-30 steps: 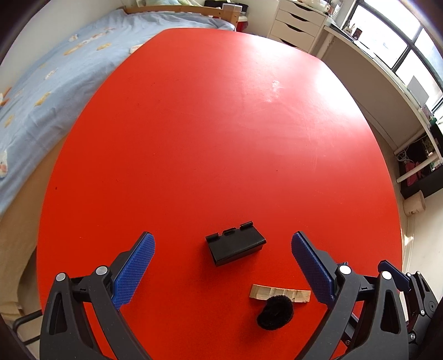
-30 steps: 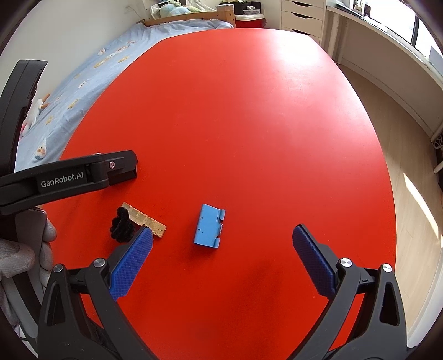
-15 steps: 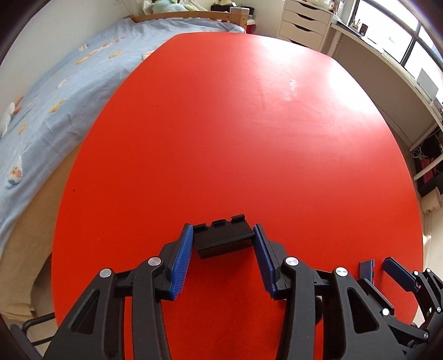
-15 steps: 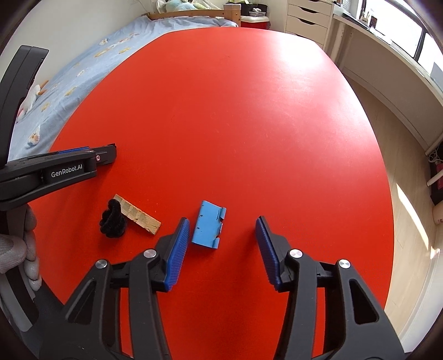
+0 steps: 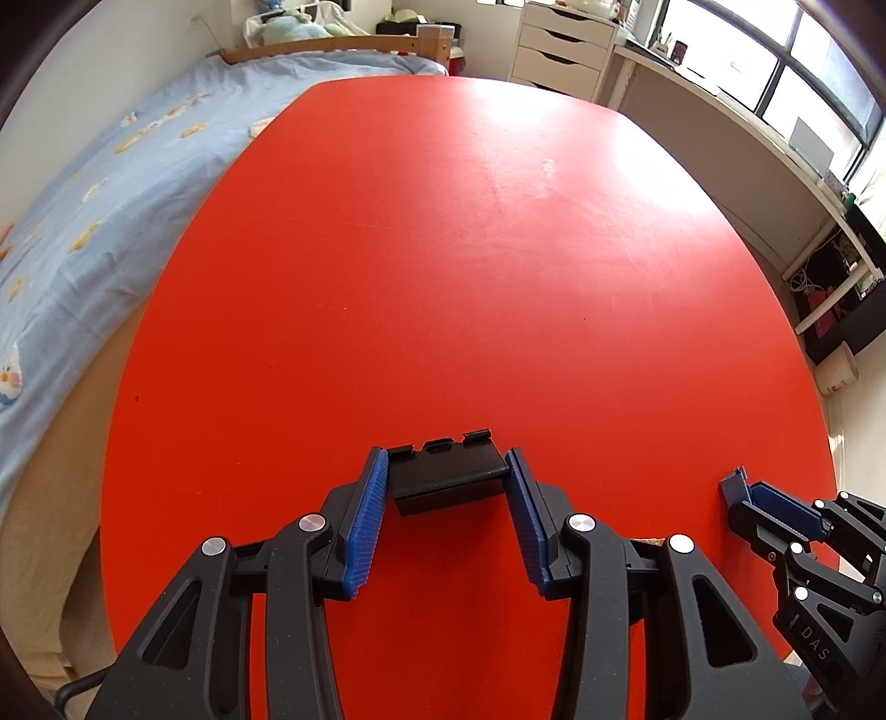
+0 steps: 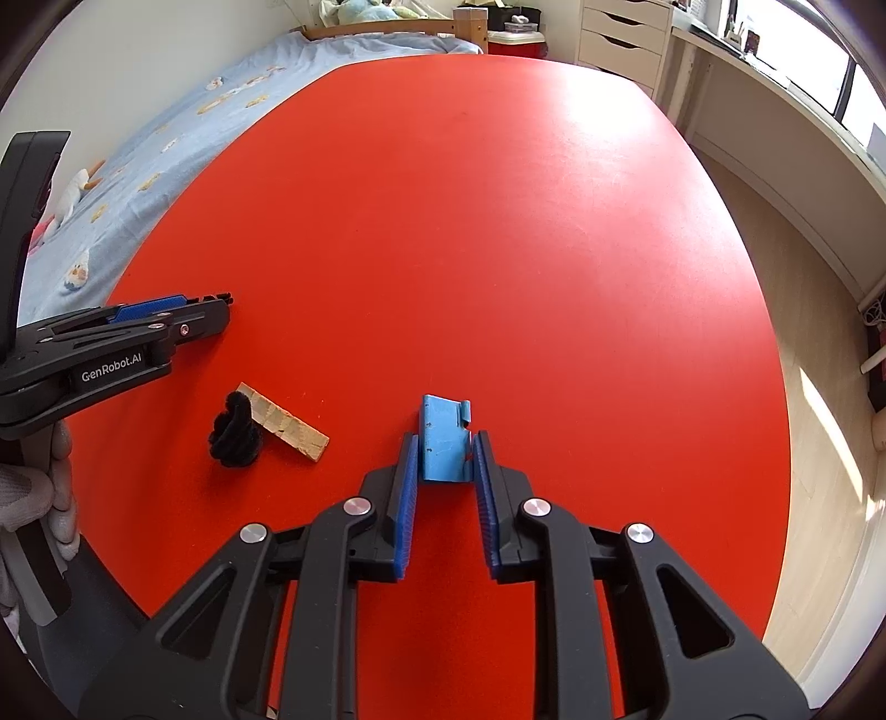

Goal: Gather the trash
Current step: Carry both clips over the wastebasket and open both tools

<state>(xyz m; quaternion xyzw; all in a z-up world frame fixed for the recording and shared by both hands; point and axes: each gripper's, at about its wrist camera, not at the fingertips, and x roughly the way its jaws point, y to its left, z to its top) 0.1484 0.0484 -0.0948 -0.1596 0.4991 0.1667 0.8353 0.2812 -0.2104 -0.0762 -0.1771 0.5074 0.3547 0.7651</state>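
Observation:
On the red table [image 5: 443, 249], my left gripper [image 5: 446, 471] is shut on a black plastic clip piece [image 5: 447, 473], its blue pads pressing both sides. My right gripper [image 6: 444, 451] is shut on a blue plastic clip piece [image 6: 443, 437] near the table's front edge. In the right wrist view a black fuzzy ball [image 6: 235, 435] lies against a small wooden strip [image 6: 285, 423], left of the blue piece. The left gripper [image 6: 166, 315] shows there from the side. The right gripper's tip [image 5: 764, 498] shows at the right of the left wrist view.
A bed with a light blue cover [image 5: 111, 194] runs along the table's left side. White drawers [image 5: 559, 50] stand beyond the far end. A long white desk under windows [image 5: 775, 138] lines the right wall, with wooden floor [image 6: 819, 387] between.
Both grippers moved forward and closed, the left onto the black piece, the right onto the blue piece. The fuzzy ball and wooden strip have not moved.

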